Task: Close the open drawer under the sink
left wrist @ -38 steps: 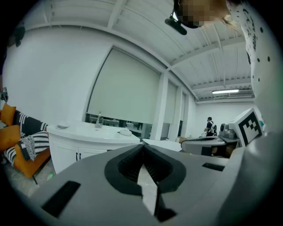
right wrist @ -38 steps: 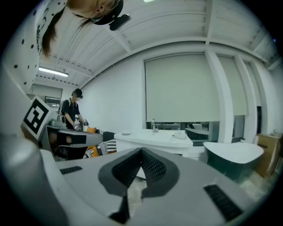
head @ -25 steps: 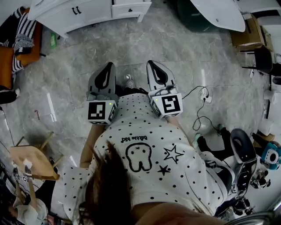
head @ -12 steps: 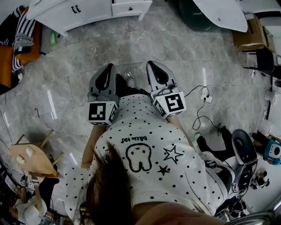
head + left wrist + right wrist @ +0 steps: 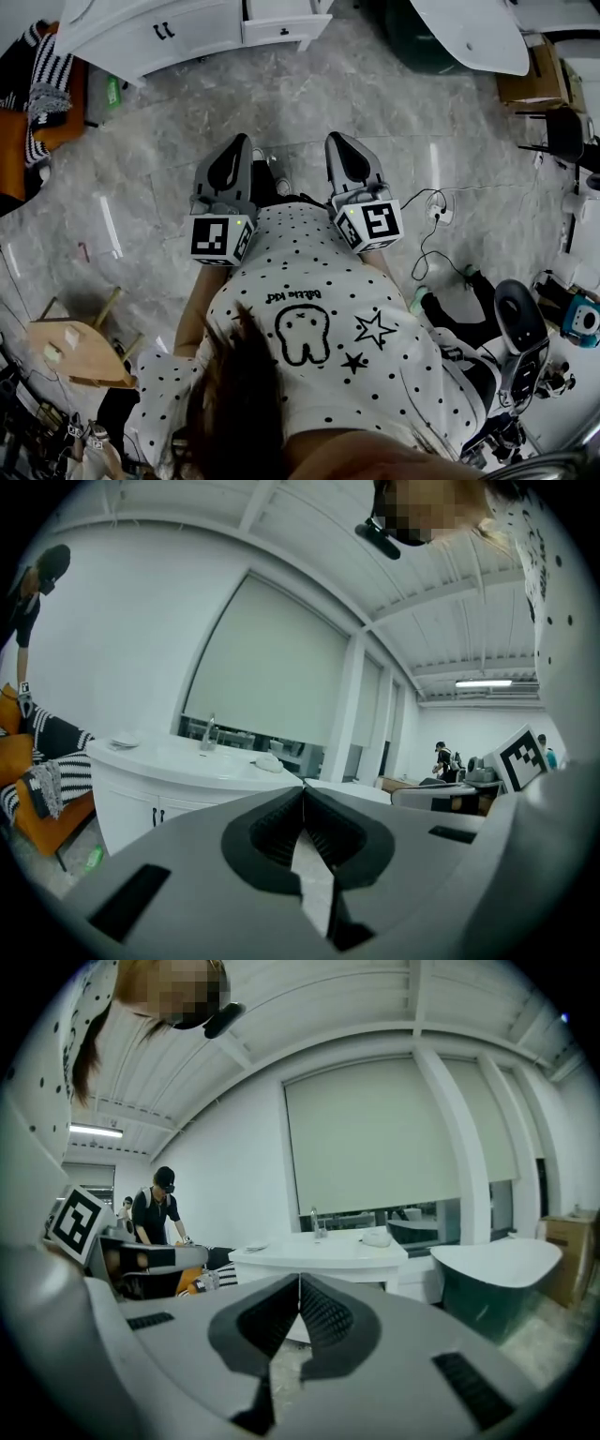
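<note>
From the head view, the person stands on the grey floor with both tools held out level, side by side. The left gripper and right gripper point to the far end of the room. Far left is the white cabinet, and at its right end the drawer sticks out open, well apart from both grippers. A white tub lies far right, and a cable trails on the floor to the right.

In the left gripper view, the left gripper has its jaws pressed together, nothing between them. The cabinet with its tap stands beyond, left of the tips (the drawer I can't pick out here).

In the right gripper view, the right gripper is likewise closed and empty. The cabinet sits straight ahead, the tub to its right.
</note>
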A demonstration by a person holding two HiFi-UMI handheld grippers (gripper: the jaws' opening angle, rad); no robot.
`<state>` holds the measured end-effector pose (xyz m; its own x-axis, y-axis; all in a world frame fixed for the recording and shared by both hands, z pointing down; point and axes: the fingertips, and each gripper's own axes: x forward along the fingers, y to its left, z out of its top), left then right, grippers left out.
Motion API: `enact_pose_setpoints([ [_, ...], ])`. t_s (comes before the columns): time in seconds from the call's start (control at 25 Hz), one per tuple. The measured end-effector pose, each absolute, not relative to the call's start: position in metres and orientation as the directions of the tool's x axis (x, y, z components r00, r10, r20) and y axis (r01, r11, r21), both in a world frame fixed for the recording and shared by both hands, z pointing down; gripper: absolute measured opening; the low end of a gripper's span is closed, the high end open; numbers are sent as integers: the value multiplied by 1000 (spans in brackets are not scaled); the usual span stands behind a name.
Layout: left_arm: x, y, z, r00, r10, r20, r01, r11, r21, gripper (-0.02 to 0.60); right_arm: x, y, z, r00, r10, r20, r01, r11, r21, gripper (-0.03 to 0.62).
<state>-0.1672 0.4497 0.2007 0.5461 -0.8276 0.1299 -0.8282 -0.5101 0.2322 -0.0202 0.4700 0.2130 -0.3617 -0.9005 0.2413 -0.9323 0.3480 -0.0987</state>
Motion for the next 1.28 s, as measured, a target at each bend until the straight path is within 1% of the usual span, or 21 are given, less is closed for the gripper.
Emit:
enact_pose_setpoints([
  [0.28, -175, 392, 190, 582, -804, 123, -802, -543, 249, 8, -34, 421, 208, -318, -909, 269, -948, 310, -73, 14],
  [0.56, -186, 369, 193, 605, -787, 121, -789, -572, 226, 8, -46, 395, 216, -296, -916, 270, -955, 276, -108, 14],
  [0.84, -206, 352, 201, 573, -808, 135, -809, -533, 246, 8, -63, 378, 221, -325, -907, 268, -945, 300, -128, 14],
  [1.28, -208, 319, 208, 500, -847, 180, -854, -449, 264, 8, -51, 330, 227, -365, -884, 292, -930, 335, -150, 14],
])
